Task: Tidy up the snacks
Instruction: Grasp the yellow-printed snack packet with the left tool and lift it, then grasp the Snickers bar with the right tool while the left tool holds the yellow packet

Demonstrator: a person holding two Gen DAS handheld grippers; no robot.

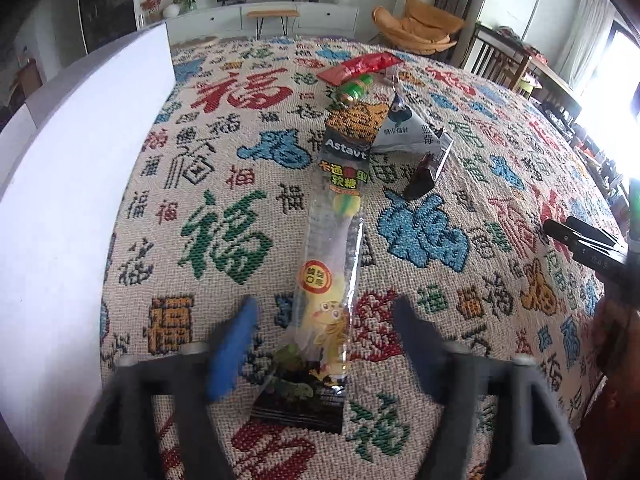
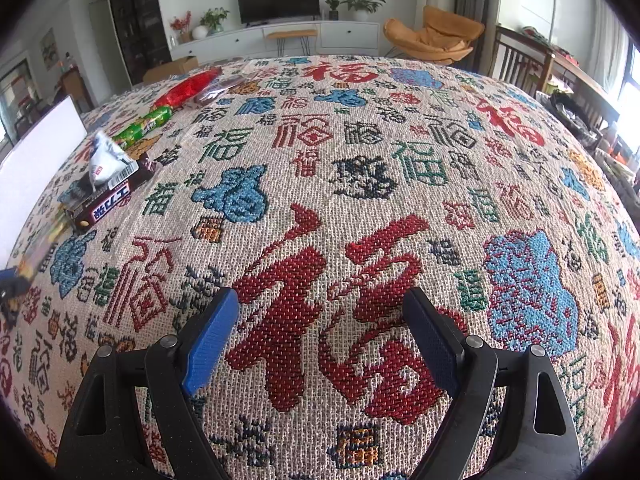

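Blurred in the left wrist view, my left jaws (image 1: 324, 316) stand wide apart, and a long clear candy packet (image 1: 332, 268) lies flat on the bench (image 1: 460, 360) between them. Neither blue pad (image 1: 234, 352) presses on it. The packet has a yellow cartoon figure near its lower end and a black band with white lettering near its far end. The bench is covered by a woven cloth (image 1: 224, 168) patterned all over with red, green, blue and orange characters.

Beyond the packet's far end the other snacks lie in a loose line running away from me: a silver triangular pouch (image 1: 404, 128) just to the right, a dark brown bar (image 1: 420, 184) beside that pouch, then a green wrapped roll (image 1: 356, 90), and farthest off a red packet (image 1: 360, 65). A tall white panel (image 1: 80, 184) stands along the left side of the bench.

My right jaws (image 2: 320, 336) are also wide apart, with nothing between them but a large red character on the cloth. They hover well away from the snacks, which sit far to the left in that view.
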